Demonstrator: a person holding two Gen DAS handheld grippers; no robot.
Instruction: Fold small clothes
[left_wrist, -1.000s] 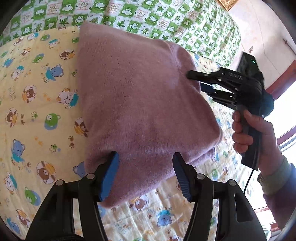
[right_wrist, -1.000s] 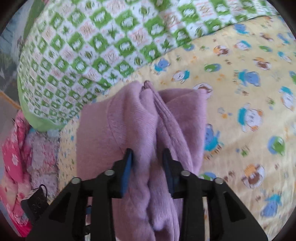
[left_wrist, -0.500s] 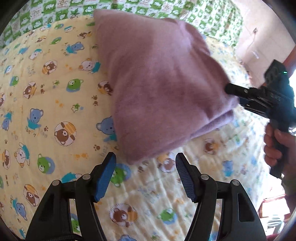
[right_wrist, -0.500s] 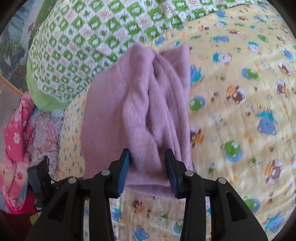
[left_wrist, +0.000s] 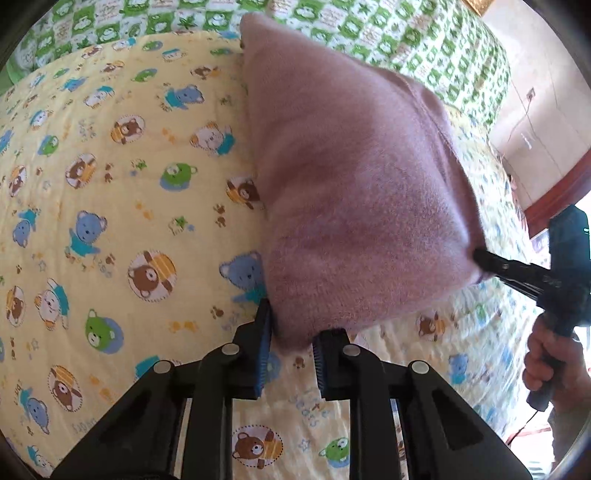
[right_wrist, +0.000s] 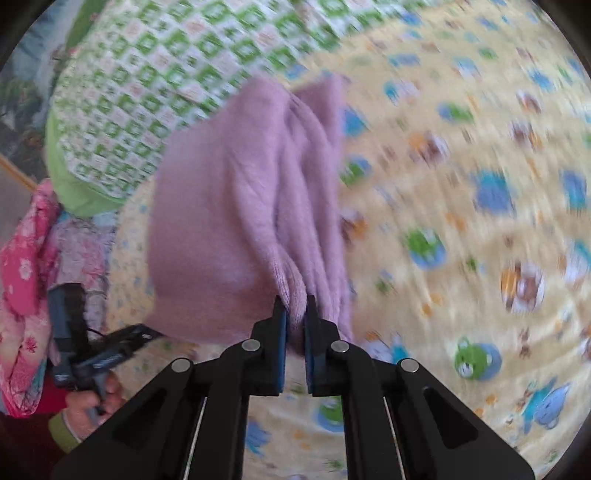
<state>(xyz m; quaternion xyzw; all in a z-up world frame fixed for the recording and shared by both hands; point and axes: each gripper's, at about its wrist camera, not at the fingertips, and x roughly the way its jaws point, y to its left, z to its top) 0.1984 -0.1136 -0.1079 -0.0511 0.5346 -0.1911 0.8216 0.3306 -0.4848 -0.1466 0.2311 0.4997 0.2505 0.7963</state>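
Observation:
A folded mauve knitted garment (left_wrist: 354, 192) is lifted above the yellow bear-print quilt (left_wrist: 110, 221). My left gripper (left_wrist: 291, 330) is shut on its near lower corner. My right gripper (right_wrist: 295, 314) is shut on the bunched opposite corner of the garment (right_wrist: 240, 206). In the left wrist view the right gripper (left_wrist: 484, 258) pinches the garment's right corner. In the right wrist view the left gripper (right_wrist: 147, 334) sits at the garment's lower left edge. The right wrist view is blurred by motion.
A green-and-white checked blanket (left_wrist: 406, 33) lies along the far side of the bed, also in the right wrist view (right_wrist: 140, 74). Pink floral clothes (right_wrist: 33, 258) are piled at the left edge. A wall and red wooden frame (left_wrist: 554, 195) stand at the right.
My left gripper was open and off the garment half a second ago; it has now shut on the near corner. Both grippers have lifted and swung the garment over the quilt.

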